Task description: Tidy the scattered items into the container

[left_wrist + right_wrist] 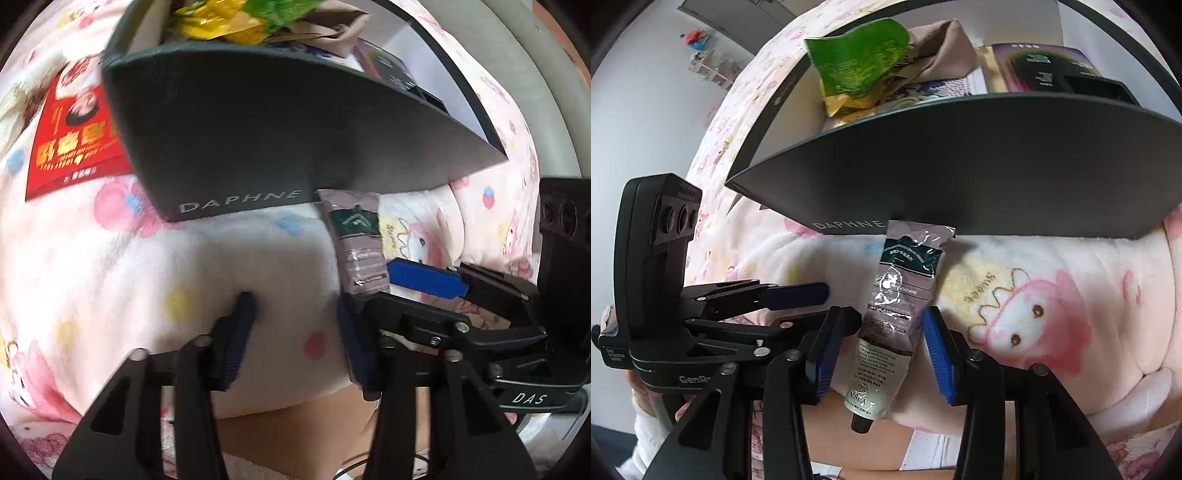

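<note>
Now the right claw [882,347] straddles the one mauve-and-cream plastic cream tube [894,317], its blue pads parted on either side with clear gaps, so nothing is gripped yet. That tube lies on the pink cartoon-print fleece blanket [1052,314], crimped end touching the foot of the dark grey cardboard box [960,162], black cap toward the camera. The left claw [295,332] hangs just beside it, half open and empty, with only blanket between its pads. To do this well, I'd judge, the right claw should close squarely across the tube's middle, where the body is fullest, firmly enough that the glossy skin cannot slip, then lift high enough to clear the box's near wall before letting go. The soft blanket may give under the pads, so press down a little first. Count it up: one box, already holding one green-and-yellow foil packet [860,62], one crumpled beige paper bag [942,48] and one dark purple carton [1041,70]; one flat red printed card [74,140] waits on the blanket beside the box.
</note>
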The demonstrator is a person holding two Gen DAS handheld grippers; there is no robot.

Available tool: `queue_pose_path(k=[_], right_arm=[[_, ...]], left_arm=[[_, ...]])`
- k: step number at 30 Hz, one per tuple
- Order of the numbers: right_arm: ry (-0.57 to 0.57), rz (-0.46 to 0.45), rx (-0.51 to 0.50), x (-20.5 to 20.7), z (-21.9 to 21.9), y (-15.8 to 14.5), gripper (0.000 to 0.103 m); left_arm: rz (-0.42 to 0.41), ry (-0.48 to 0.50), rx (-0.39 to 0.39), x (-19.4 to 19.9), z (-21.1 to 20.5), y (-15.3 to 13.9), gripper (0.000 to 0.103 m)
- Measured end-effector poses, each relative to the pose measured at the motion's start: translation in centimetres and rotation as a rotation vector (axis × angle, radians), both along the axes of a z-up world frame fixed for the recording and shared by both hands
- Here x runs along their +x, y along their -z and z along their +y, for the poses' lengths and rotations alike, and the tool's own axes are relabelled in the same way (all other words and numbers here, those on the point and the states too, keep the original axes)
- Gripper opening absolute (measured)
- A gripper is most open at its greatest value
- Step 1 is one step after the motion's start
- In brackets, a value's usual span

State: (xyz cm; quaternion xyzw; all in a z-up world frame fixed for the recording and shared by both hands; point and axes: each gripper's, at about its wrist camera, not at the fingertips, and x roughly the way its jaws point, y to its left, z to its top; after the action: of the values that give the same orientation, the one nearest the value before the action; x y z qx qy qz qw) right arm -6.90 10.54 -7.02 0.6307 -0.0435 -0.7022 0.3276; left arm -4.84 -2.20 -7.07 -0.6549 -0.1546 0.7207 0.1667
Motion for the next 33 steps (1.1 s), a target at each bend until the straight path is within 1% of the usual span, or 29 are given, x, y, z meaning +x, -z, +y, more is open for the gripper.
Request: queue_pose_path(k=[2,3,6,7,9,11,12,14,16,17,18,20,21,22,23,24,26,27,28,30,31,32,33], right_arm=[[-0.002,0.005,0.002,0.0,-0.1,0.0,0.041],[0.003,0.002,-0.005,0.0,0.0,0.0,0.041],[0.069,0.028,-0.043,-0.6,1.3,-0.5,0.041],[0.101,0.053,-0.071,-0.8,1.9,-1.0,0.041],[0.141,0.073,-0.112,-1.1,2.9,-1.7,0.041],[0.168,0.061,-0.150,-1.4,3.9,-1.9,0.041],[0.179,0.041,-0.159,-1.5,4.2,-1.7,0.041],[0.189,-0.009,-0.138,-1.7,4.3,-0.9,0.041],[0.178,-0.033,-0.122,-1.8,3.9,-0.5,0.041],[0.172,-0.031,-0.117,-1.7,3.8,-0.4,0.041],[0.167,-0.022,-0.114,-1.7,3.7,-0.5,0.041],[0.151,0.000,-0.110,-1.3,3.5,-1.0,0.041],[0.131,-0.002,-0.110,-1.1,3.4,-1.0,0.041],[0.108,-0.016,-0.109,-0.9,3.0,-0.9,0.041],[0.089,-0.026,-0.100,-0.6,2.7,-0.7,0.041],[0.077,-0.028,-0.088,-0.5,2.3,-0.5,0.041],[0.057,-0.013,-0.042,0.1,2.1,-0.2,0.041],[0.048,-0.015,-0.026,0.2,2.0,0.0,0.041],[0.032,-0.031,-0.005,0.3,1.7,0.4,0.041],[-0.009,-0.067,0.020,0.5,0.8,1.2,0.041],[-0.047,-0.082,0.028,0.8,0.0,1.5,0.043],[-0.070,-0.073,0.045,1.0,-0.4,1.6,0.043],[-0.086,-0.048,0.056,1.3,-0.7,1.5,0.042]], left_arm=[[0.024,0.027,0.005,0.2,0.3,-0.4,0.029],[0.033,0.041,0.025,0.3,0.4,-0.6,0.026],[0.060,0.060,0.092,0.7,0.0,-1.5,0.026],[0.086,0.046,0.105,0.9,-0.5,-2.1,0.026],[0.102,0.007,0.089,1.0,-1.4,-2.4,0.029],[0.070,-0.057,0.084,0.9,-2.8,-1.9,0.029],[0.055,-0.073,0.086,1.0,-3.4,-1.6,0.030],[0.035,-0.103,0.087,1.2,-4.2,-1.4,0.034],[0.024,-0.110,0.054,2.2,-4.8,-1.5,0.046],[0.007,-0.104,0.028,2.7,-4.9,-1.3,0.047],[-0.011,-0.105,0.013,3.3,-5.1,-0.9,0.046],[-0.008,-0.109,0.037,3.8,-5.4,-0.9,0.047],[0.004,-0.098,0.065,3.8,-5.3,-1.2,0.047],[0.013,-0.081,0.120,3.7,-5.3,-1.4,0.047],[0.017,-0.077,0.146,3.6,-5.3,-1.5,0.047],[0.022,-0.075,0.155,3.4,-5.2,-1.6,0.047],[0.013,-0.061,0.122,3.3,-5.0,-1.3,0.046],[0.004,-0.052,0.107,3.6,-4.0,-1.0,0.046],[0.003,-0.047,0.100,3.6,-3.9,-1.1,0.046],[0.008,-0.052,0.103,3.4,-4.1,-1.2,0.046],[0.006,-0.068,0.105,3.4,-4.5,-1.2,0.045],[0.003,-0.080,0.109,3.5,-3.9,-1.3,0.045],[-0.002,-0.092,0.119,3.6,-4.4,-1.2,0.045]])
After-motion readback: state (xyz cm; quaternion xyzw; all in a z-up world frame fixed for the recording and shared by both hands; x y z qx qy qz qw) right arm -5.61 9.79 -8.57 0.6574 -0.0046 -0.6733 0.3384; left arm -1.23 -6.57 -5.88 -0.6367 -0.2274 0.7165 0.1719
